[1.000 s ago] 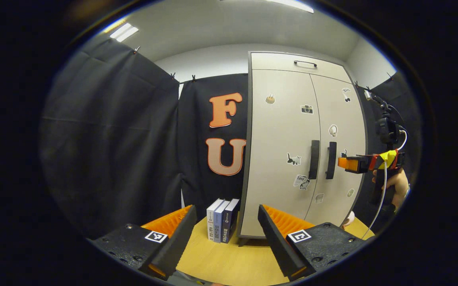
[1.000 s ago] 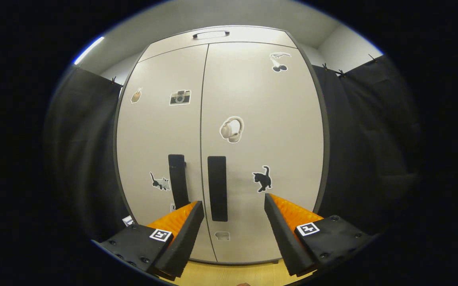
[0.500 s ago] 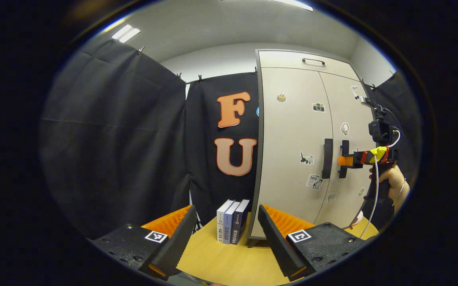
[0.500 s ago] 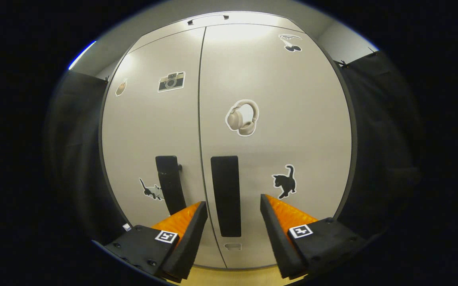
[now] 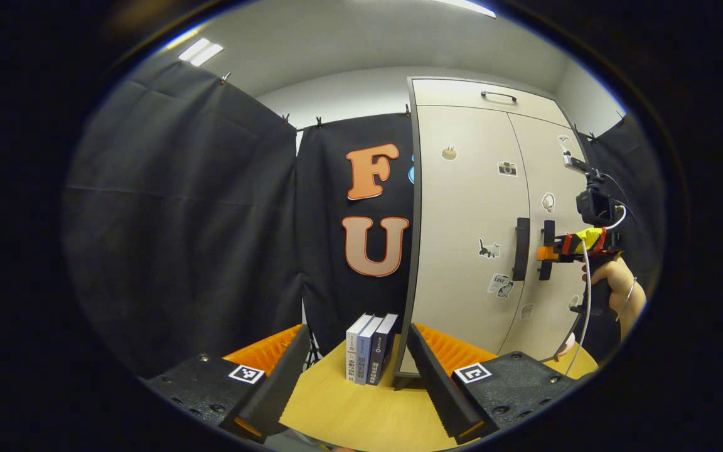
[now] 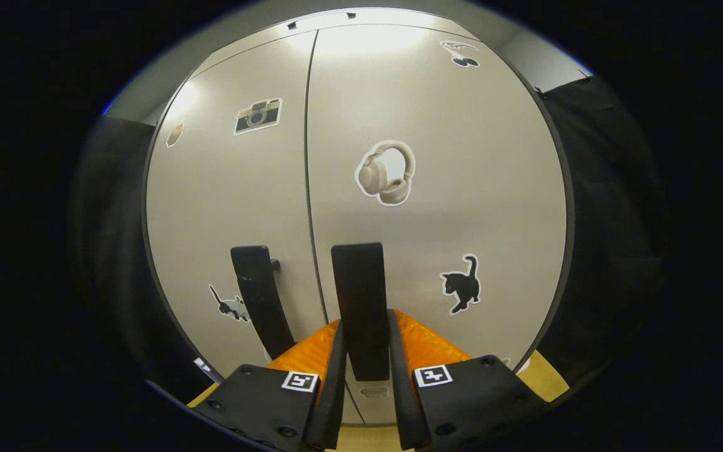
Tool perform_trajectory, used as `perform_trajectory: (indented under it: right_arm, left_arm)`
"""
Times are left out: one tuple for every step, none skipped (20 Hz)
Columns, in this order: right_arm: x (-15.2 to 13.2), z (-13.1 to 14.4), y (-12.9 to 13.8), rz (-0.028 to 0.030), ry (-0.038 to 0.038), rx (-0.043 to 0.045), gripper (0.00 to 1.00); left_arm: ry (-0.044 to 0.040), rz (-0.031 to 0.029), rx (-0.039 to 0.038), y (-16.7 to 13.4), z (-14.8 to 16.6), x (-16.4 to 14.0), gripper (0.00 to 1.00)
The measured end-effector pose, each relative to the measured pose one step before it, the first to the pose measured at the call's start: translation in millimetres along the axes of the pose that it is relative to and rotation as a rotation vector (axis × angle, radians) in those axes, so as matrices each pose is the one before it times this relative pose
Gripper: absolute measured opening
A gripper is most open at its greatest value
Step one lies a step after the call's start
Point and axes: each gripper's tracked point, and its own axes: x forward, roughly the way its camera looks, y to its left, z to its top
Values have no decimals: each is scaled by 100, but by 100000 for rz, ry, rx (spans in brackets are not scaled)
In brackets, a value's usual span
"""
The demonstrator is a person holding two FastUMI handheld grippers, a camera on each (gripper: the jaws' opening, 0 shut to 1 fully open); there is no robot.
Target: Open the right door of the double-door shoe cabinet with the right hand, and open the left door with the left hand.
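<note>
Right gripper (image 6: 364, 351) is clamped on the right handle (image 6: 359, 301) — a vertical bar between its fingers, both doors flush shut. Left gripper (image 5: 356, 361) hangs wide and empty over the table (image 5: 361, 414), well back; left handle (image 5: 521, 248) lies up and right of it — also upright.

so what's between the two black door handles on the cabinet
In the right gripper view, between the left door handle and the right door handle lies bare door surface and the vertical seam where both doors meet. The right gripper closes around the right one.
</note>
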Motion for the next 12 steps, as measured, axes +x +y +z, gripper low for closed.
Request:
perform_trajectory:
  right_arm:
    - [559, 135, -1, -1019, -802, -304, 46]
    - [-269, -65, -58, -697, 316, -250, 38]
    - [17, -121, 69, -712, 153, 80, 39]
    - [35, 10, -34, -402, 140, 278, 35]
    - [-237, -197, -14, -735, 485, 834, 35]
    - [89, 79, -11, -347, 221, 457, 29]
    - [-112, -102, -36, -225, 118, 249, 29]
    - [-424, -34, 31, 337, 167, 81, 21]
    - [3, -39, -43, -73, -193, -631, 21]
    - [-282, 31, -61, 365, -159, -1101, 21]
    - [-265, -26, -76, 467, -9, -753, 21]
    - [-338, 30, -85, 505, -200, -563, 21]
  left_arm:
    - [-123, 161, -20, 93, 18, -100, 95]
    - [-164, 264, -89, 189, 59, -112, 97]
    - [-130, 278, -93, 178, 91, -262, 97]
    - [-121, 280, -229, 243, -34, -315, 97]
    - [-44, 367, -276, 188, 63, -222, 97]
    - [-147, 349, -426, 308, 82, -340, 95]
    - [-68, 534, -257, 263, 35, -281, 92]
    - [-30, 430, 39, 220, -32, -280, 95]
    - [-68, 344, 236, 193, 106, -315, 92]
    - [35, 225, 380, 77, -138, -180, 95]
    - [-81, 120, 296, 153, -1, -302, 95]
    - [-40, 109, 149, 129, -18, -388, 95]
